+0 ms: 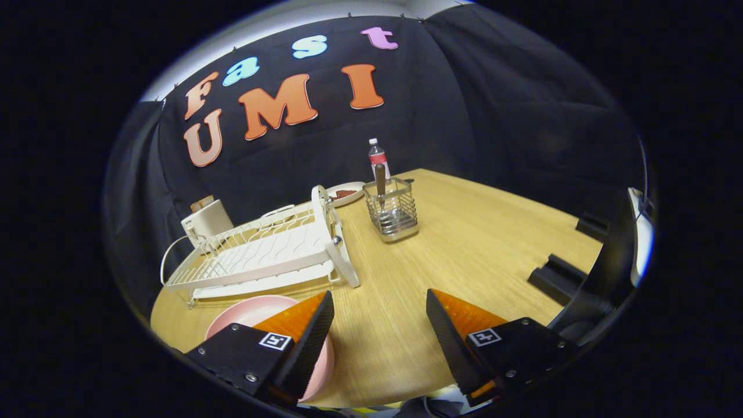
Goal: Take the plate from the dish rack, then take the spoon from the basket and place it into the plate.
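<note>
The jaws stand wide apart over bare bench, gripping nothing. One pink plate lies flat on the bench beneath the left finger, partly hidden by it. Beyond it sits one white dish rack, holding no plate. Farther ahead of the jaws stands one wire basket, with one spoon upright inside, its brown handle pointing up. Behind are a bottle and a second plate.

Recording booth, black cloth wall, wooden table
</note>
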A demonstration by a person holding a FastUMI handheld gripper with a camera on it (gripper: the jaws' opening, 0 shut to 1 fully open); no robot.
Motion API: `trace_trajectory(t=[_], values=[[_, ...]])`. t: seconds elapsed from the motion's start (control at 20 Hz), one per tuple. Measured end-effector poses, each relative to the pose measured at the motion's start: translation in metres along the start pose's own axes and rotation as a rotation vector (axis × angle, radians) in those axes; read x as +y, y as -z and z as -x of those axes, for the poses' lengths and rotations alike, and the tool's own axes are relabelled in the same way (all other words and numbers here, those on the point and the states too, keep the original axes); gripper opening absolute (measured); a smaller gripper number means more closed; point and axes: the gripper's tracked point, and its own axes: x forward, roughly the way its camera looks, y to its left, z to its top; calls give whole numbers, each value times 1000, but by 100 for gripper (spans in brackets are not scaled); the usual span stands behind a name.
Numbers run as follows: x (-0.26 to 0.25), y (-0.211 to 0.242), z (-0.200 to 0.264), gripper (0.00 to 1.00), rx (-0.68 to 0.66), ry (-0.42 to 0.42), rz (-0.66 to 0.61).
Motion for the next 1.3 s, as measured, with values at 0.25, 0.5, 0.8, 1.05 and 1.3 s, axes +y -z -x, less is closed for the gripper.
trace_trajectory(t=[0.25,0.5,0.8,1.05,1.3], values=[[-9,-56,-38,99,-158,58,137],[1,-110,-85,99,-295,5,157],[8,-113,-138,85,-290,2,193],[6,-107,-153,23,-259,8,175],[6,-125,-146,4,-319,20,163]])
